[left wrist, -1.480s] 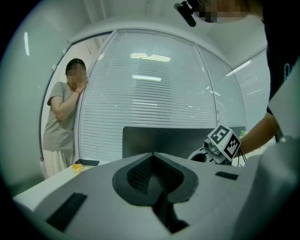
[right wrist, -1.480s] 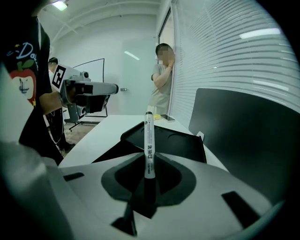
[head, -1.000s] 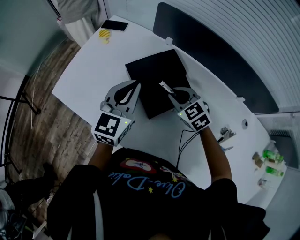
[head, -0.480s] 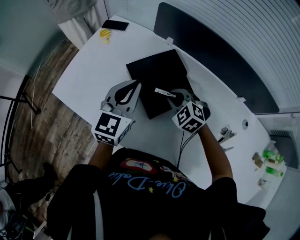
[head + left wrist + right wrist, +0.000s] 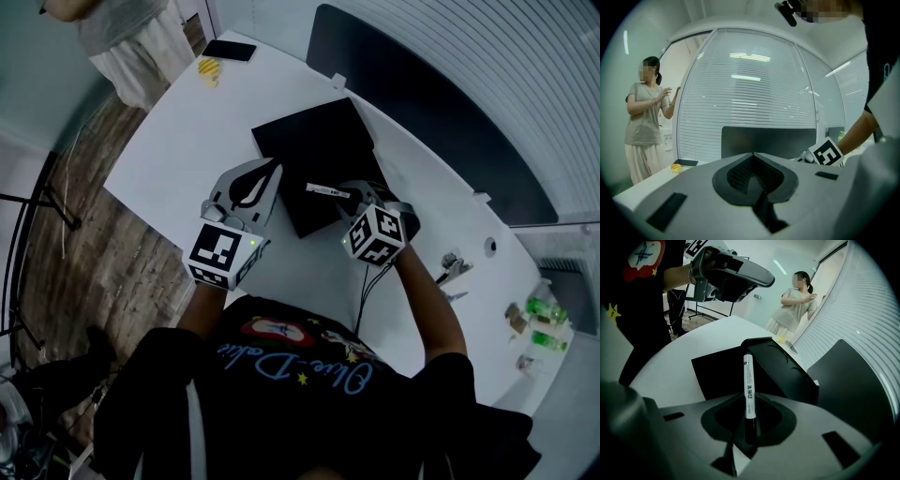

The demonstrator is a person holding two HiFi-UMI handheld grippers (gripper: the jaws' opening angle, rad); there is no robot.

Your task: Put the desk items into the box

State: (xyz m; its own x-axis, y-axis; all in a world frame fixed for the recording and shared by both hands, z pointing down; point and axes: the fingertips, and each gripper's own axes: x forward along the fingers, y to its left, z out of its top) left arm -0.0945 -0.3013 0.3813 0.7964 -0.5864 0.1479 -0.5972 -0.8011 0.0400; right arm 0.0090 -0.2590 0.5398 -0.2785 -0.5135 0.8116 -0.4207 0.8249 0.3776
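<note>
Right gripper [image 5: 354, 195] is clamping a white whiteboard marker [image 5: 748, 385] by its dark end, holding it over the black box [image 5: 314, 150]. Left gripper [image 5: 267, 173] is hovering just beside the box above the white desk [image 5: 178, 141], jaws together, nothing between them.

The left gripper [image 5: 752, 156] fills the lower half of the frame, its jaws closed tip to tip with nothing between them. It points across a white table [image 5: 654, 177] toward a dark panel [image 5: 768, 140] at mid-frame, with slatted blinds [image 5: 745, 84] behind. At the left edge a person [image 5: 645, 122] in a grey top stands with forearms raised, and near them on the table lie a small yellow object [image 5: 676, 166] and a flat black object [image 5: 687, 162]. At centre right, the right gripper's marker cube [image 5: 827, 153] shows at the end of a bare forearm [image 5: 855, 133].
</note>
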